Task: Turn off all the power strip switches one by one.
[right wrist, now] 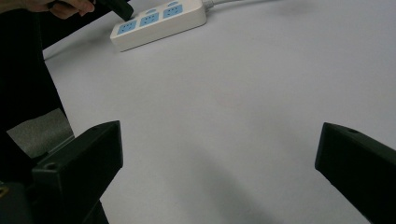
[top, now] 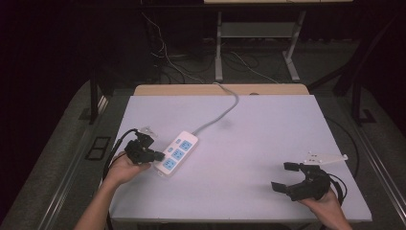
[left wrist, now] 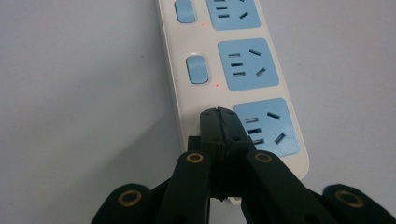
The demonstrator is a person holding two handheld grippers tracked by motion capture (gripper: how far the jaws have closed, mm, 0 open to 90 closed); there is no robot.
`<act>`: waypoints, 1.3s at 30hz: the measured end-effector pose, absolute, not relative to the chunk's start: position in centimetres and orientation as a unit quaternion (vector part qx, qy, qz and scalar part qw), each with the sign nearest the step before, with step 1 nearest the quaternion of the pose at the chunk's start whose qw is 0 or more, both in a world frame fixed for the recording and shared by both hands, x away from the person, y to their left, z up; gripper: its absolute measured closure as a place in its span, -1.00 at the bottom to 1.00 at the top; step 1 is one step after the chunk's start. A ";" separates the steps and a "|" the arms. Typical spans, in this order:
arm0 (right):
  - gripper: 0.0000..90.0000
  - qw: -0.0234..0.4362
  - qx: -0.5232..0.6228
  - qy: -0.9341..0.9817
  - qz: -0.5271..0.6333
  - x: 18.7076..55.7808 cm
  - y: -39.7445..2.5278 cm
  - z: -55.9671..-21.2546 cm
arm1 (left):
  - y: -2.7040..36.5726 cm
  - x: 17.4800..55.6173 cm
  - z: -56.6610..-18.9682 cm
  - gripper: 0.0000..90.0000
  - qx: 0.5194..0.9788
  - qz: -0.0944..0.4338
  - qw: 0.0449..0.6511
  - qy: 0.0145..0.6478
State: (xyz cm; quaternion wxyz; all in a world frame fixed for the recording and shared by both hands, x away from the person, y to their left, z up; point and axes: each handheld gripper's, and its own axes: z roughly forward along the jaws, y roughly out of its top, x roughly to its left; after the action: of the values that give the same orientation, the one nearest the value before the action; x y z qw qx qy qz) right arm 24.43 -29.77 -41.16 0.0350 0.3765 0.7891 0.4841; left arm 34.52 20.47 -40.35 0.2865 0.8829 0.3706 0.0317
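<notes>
A white power strip [top: 177, 152] with three blue sockets and blue switches lies on the left half of the white table [top: 249, 143]; its grey cord [top: 220, 114] runs off the far edge. My left gripper [top: 157, 155] is shut, its joined tips [left wrist: 219, 116] resting on the strip [left wrist: 233, 79] beside the nearest socket, over the spot where the nearest switch would sit. Small red lights glow by the two other switches [left wrist: 197, 70]. My right gripper [top: 283, 176] stands open near the front right, nothing between its jaws. The strip [right wrist: 159, 21] shows far off in the right gripper view.
Table legs [top: 219, 48] and loose cables [top: 167, 62] lie on the dark floor behind the table. A wooden strip [top: 220, 89] borders the table's far edge. Bare white surface [right wrist: 224, 116] spreads between the two grippers.
</notes>
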 end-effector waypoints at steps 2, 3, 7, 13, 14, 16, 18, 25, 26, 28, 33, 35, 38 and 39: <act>-0.98 0.035 0.377 0.788 0.485 24.4 -29.8 -41.2 | 20.6 34.4 -40.4 0.99 0.884 0.027 0.285 0.369; -0.98 0.035 0.377 0.788 0.485 24.5 -29.8 -41.2 | 20.6 34.4 -40.4 0.99 0.884 0.029 0.286 0.369; -0.98 0.035 0.376 0.789 0.485 24.5 -29.8 -41.2 | 20.6 34.3 -40.3 0.99 0.883 0.031 0.291 0.366; -0.98 0.036 0.378 0.788 0.484 24.5 -29.8 -41.2 | 20.6 34.6 -39.8 0.99 0.881 0.040 0.293 0.368; -0.98 0.036 0.379 0.787 0.485 24.5 -29.8 -41.2 | 20.6 34.7 -39.6 0.99 0.882 0.038 0.296 0.366; -0.98 0.035 0.380 0.787 0.485 24.5 -29.9 -41.2 | 20.6 34.8 -39.3 0.99 0.881 0.038 0.299 0.366; -0.98 0.035 0.380 0.787 0.485 24.5 -29.9 -41.2 | 20.5 34.9 -39.0 0.99 0.883 0.037 0.298 0.362; -0.98 0.036 0.379 0.787 0.485 24.5 -29.9 -41.2 | 20.2 35.6 -38.1 0.99 0.886 0.042 0.295 0.356; -0.98 0.036 0.379 0.787 0.485 24.5 -29.9 -41.2 | 20.1 35.6 -38.0 0.99 0.886 0.042 0.296 0.356; -0.98 0.036 0.378 0.787 0.486 24.5 -29.9 -41.2 | 20.0 35.8 -37.9 0.99 0.887 0.044 0.294 0.354; -0.98 0.036 0.378 0.787 0.486 24.5 -29.9 -41.2 | 19.7 36.2 -37.5 0.99 0.887 0.047 0.295 0.353; -0.98 0.035 0.378 0.788 0.485 24.5 -29.9 -41.2 | 19.5 36.4 -37.4 0.99 0.887 0.047 0.295 0.353; -0.98 0.035 0.378 0.788 0.485 24.5 -29.9 -41.2 | 19.4 36.7 -37.3 0.99 0.889 0.049 0.292 0.350; -0.98 0.035 0.378 0.788 0.485 24.5 -29.9 -41.2 | 19.3 36.8 -37.3 0.99 0.888 0.049 0.293 0.352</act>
State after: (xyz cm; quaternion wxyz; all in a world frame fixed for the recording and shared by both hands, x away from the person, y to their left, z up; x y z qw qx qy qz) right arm 24.50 -29.92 -41.23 0.0354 0.3780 0.7876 0.4853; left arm 36.78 19.29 -37.27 0.2932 0.8877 0.3517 0.0491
